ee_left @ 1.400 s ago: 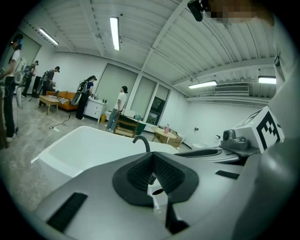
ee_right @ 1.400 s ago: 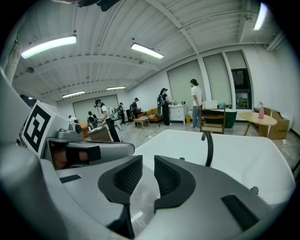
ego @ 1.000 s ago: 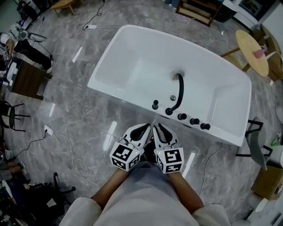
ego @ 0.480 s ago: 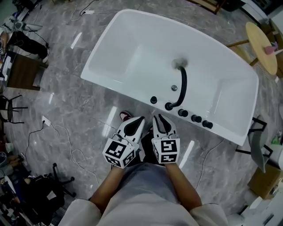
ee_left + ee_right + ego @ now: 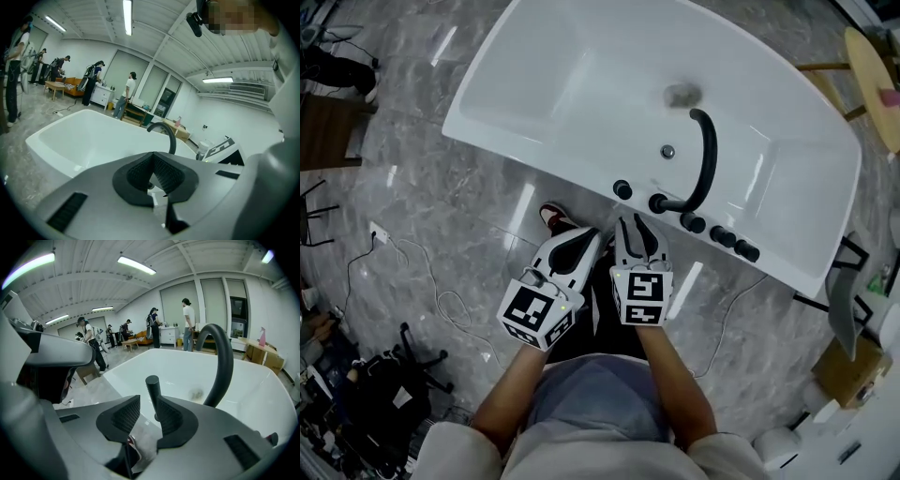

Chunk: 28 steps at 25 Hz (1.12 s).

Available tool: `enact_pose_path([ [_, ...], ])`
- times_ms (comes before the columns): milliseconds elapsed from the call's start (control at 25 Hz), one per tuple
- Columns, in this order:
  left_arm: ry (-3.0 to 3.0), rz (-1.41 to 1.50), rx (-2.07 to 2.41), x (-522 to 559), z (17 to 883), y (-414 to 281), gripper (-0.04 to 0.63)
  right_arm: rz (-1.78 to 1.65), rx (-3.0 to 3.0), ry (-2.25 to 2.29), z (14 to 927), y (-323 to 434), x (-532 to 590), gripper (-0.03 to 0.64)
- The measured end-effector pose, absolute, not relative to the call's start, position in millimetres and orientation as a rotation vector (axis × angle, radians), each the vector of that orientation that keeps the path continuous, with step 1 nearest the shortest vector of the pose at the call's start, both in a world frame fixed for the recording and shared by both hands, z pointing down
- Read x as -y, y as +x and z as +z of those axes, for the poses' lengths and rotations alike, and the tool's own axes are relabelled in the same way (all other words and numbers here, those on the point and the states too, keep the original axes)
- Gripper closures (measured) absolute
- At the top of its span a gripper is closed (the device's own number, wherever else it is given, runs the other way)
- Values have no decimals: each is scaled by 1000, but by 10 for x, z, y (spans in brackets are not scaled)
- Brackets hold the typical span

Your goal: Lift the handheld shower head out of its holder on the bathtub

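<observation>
The handheld shower head is a short black stick that stands upright in its holder on the near rim of the white bathtub. Both grippers hang side by side just short of that rim. My right gripper points at the shower head. In the right gripper view the shower head shows through the gap of the right gripper. Its jaws are opening with nothing between them. My left gripper is a little further left, and the left gripper has its pad tips together, empty.
A black arched spout rises right of the shower head, with several black knobs along the rim beyond it. A shoe stands on the marble floor below the grippers. Cables lie left, a chair right. People stand far behind the tub.
Both grippers have come down and closer to the tub rim. The tub fills more of the head view, and the shower head now lies just ahead of the right gripper.
</observation>
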<state>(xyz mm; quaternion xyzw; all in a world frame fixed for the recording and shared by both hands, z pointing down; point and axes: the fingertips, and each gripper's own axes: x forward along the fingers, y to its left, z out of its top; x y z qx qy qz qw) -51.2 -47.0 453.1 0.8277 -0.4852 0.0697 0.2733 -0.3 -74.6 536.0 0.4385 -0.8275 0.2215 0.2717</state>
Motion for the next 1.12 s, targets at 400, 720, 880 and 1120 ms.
enact_pose_path([
  [400, 2129, 164, 1380, 476, 4851, -715, 589, 590, 2169, 1190, 5901, -82, 883, 493],
  [720, 2089, 175, 1335, 523, 5128, -751, 589, 621, 2102, 1226, 6316, -127, 1018, 476],
  [880, 2069, 181, 1314, 524, 5245, -777, 589, 620, 2077, 1233, 6476, -115, 1086, 471],
  [1120, 2074, 154, 1331, 562, 5318, -883, 589, 609, 2053, 1230, 6683, -127, 1137, 471],
])
